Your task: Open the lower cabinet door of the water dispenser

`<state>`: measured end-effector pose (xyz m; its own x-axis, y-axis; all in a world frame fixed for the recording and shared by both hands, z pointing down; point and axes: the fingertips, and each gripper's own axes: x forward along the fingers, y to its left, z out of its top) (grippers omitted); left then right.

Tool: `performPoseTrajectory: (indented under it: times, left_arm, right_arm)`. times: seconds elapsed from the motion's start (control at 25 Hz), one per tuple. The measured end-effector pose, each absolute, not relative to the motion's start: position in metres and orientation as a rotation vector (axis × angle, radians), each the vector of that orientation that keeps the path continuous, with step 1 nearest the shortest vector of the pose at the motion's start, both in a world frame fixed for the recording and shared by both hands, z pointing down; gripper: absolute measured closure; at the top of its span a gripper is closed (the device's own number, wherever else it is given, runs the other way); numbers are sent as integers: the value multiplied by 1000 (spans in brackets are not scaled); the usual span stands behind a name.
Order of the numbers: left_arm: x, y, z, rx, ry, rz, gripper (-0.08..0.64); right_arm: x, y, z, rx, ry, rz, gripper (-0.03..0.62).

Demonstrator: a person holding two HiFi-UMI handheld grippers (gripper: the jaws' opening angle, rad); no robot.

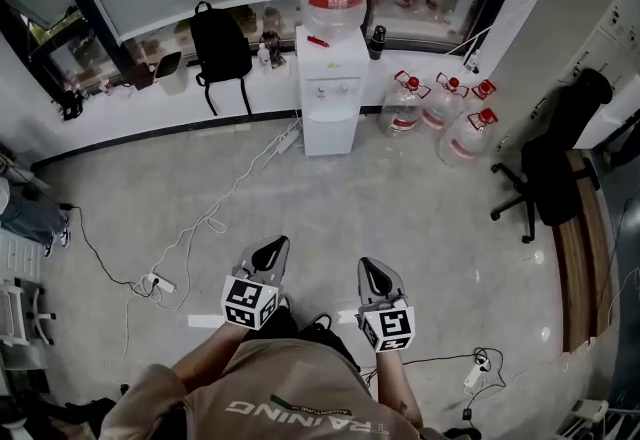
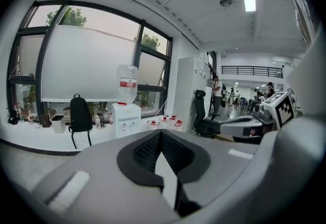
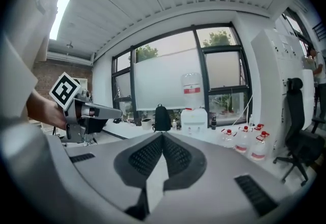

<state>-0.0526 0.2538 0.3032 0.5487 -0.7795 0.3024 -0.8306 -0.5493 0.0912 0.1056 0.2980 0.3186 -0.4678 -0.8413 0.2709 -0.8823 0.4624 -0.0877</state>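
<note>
You have hardly begun. The dispenser [image 1: 330,88] stands well away across the floor, against the window wall, and its lower door [image 1: 329,133] looks shut. Your left gripper [image 1: 270,254] and right gripper [image 1: 376,276] both have their jaws pressed together on nothing. You have yet to walk up, catch the door and pull it open.

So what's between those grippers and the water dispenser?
Only bare grey floor, in the head view, between the left gripper, the right gripper and the water dispenser; a white cable lies further left.
</note>
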Motion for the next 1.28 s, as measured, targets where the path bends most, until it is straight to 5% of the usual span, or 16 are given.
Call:
performPoseTrajectory:
  times: [1.28]
  left_arm:
    - [-76, 34, 337, 2541, -1186, 267, 552]
  right_arm:
    - [83, 70, 315, 1639, -2436, 394, 582]
